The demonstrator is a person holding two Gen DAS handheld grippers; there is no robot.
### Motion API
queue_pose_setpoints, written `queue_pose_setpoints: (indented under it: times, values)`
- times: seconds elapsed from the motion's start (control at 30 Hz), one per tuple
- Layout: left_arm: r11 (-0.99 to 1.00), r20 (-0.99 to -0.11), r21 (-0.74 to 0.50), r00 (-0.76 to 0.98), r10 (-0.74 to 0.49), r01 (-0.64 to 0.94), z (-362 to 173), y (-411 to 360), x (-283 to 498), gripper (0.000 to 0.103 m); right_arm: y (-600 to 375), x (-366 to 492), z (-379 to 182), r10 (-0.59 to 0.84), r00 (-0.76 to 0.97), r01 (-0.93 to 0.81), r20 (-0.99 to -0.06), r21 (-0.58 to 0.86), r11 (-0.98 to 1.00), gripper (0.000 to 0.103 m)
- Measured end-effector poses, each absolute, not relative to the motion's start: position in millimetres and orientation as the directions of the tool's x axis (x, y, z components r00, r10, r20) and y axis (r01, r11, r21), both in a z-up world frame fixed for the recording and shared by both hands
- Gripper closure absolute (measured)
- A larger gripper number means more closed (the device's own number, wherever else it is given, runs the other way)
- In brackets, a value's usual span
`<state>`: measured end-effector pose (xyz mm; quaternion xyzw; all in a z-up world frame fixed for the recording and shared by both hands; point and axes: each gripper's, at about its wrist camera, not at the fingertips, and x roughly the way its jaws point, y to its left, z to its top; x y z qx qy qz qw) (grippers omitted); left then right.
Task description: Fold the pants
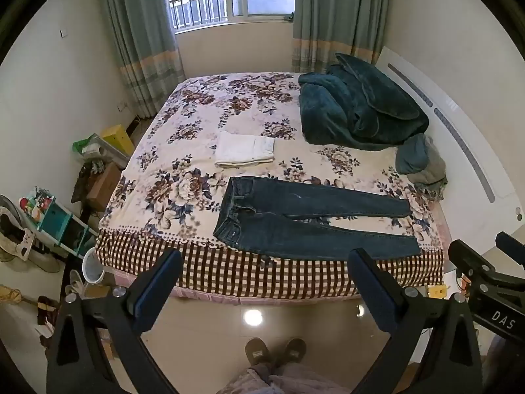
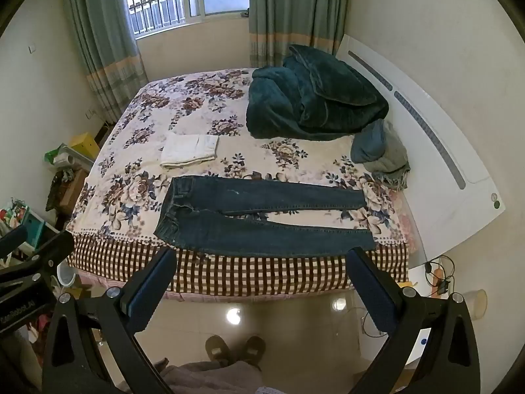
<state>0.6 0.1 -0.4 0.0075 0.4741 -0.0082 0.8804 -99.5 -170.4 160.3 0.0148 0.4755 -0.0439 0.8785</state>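
Observation:
Dark blue jeans (image 1: 295, 220) lie flat and unfolded along the near edge of the bed (image 1: 203, 124), waistband to the left, legs spread to the right; they also show in the right wrist view (image 2: 249, 220). My left gripper (image 1: 265, 262) is open and empty, held in the air in front of the bed, short of the jeans. My right gripper (image 2: 262, 262) is open and empty too, at about the same distance. The right gripper's body shows at the right edge of the left wrist view (image 1: 485, 282).
A folded white garment (image 1: 244, 149) lies behind the jeans. A teal blanket (image 1: 357, 111) and a bundle of grey-blue clothes (image 1: 421, 164) lie at the bed's right, by the white headboard (image 1: 459, 138). Shelves and clutter (image 1: 55, 216) stand left of the bed. The person's slippers (image 1: 275, 351) are on the tiled floor.

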Motion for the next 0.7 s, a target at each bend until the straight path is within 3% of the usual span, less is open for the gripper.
queue_pose_setpoints:
  times: [0.7]
  values:
    - [1.000,-0.812,-0.001,0.583,-0.011,0.018,10,-3,8,0.000,-169,-103,162,-0.058,0.551,0.089,-0.832,-0.010,0.996,0.000]
